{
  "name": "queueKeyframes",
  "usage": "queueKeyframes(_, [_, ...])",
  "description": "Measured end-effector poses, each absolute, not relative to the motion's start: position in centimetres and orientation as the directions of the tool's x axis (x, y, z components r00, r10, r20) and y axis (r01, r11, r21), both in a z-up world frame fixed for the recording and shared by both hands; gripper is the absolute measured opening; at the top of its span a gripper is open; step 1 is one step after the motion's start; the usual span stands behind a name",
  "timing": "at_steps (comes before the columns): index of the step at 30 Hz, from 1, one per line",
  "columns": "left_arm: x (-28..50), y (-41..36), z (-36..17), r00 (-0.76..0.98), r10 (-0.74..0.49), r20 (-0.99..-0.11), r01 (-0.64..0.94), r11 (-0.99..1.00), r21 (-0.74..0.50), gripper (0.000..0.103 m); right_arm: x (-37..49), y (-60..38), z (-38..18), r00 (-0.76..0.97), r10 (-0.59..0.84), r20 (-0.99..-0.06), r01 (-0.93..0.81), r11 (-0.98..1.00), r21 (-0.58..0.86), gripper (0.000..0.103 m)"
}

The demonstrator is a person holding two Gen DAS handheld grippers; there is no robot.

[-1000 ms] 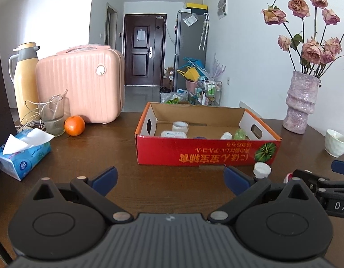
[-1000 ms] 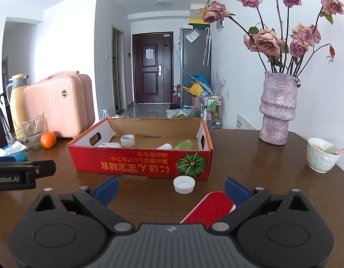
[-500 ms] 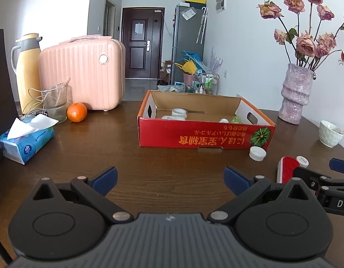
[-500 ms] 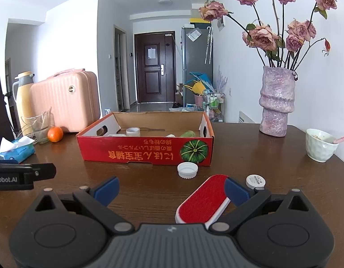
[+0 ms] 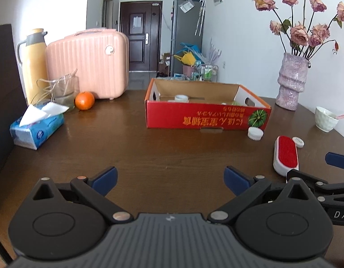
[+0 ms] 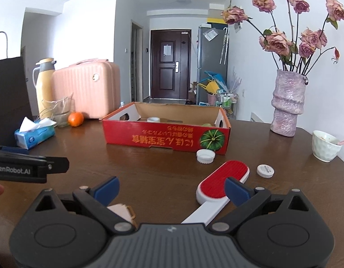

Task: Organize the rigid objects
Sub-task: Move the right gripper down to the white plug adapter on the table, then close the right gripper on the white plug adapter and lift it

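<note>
A red cardboard box (image 5: 207, 116) (image 6: 167, 134) sits mid-table with a few small items inside. In front of its right corner lie a white bottle cap (image 5: 255, 132) (image 6: 205, 155), a small white round lid (image 5: 298, 142) (image 6: 265, 170) and a red-and-white lint brush (image 5: 286, 154) (image 6: 223, 182). My right gripper (image 6: 172, 187) stands open, with the brush handle running under its right finger. A small beige object (image 6: 121, 211) lies under its left finger. My left gripper (image 5: 170, 177) stands open over bare table, left of the brush.
A pink case (image 5: 89, 62), yellow flask (image 5: 34, 62), glass jug (image 5: 64, 90), orange (image 5: 84, 100) and tissue pack (image 5: 36, 128) crowd the back left. A purple flower vase (image 5: 291, 80) and white cup (image 5: 325, 119) stand at the right.
Both grippers have pulled back from the box toward the near table edge, bringing the brush and small lid into view. Both stay open.
</note>
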State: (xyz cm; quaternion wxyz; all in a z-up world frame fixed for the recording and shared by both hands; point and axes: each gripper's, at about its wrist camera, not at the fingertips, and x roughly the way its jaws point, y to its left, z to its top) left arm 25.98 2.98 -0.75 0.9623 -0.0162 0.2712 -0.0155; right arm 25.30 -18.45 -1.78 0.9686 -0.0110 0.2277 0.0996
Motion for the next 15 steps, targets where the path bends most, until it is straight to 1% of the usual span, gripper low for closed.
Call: queueKeyframes(15, [23.0, 4.9, -2.3, 0.819, -0.029, -0.573, 0.008, 0.999, -0.039, 0.103, 22.6, -16.5, -3.4, 0.824, 0.244, -0.511, -0.261, 0.965, 0.039, 0.101])
